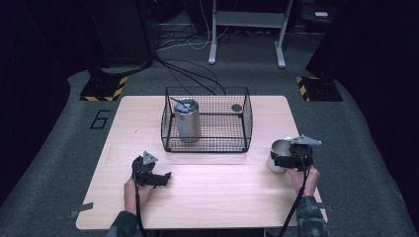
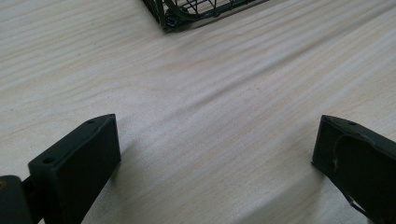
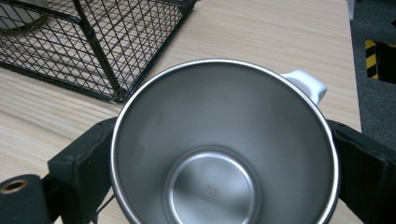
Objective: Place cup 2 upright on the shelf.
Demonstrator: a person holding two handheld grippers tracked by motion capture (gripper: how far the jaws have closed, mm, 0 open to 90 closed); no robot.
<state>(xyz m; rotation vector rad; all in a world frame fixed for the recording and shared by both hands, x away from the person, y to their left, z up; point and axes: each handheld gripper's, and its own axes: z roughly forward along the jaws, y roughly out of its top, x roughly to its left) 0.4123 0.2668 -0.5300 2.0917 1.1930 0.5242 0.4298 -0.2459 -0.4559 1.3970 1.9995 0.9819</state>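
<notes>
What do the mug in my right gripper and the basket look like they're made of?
The mug looks like brushed stainless steel inside: dull grey sheen, soft reflections, a bright rolled rim. Its handle and outside are white, plastic or a coating; I can't tell which. The basket appears to be thin metal wire with a black coating, judging by its open grid and thicker frame rods.

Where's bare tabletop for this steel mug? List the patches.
Bare wood lies between the left tool and the steel mug held in the right tool, and left of the wire basket. The basket's left end is crowded by a tumbler.
</notes>
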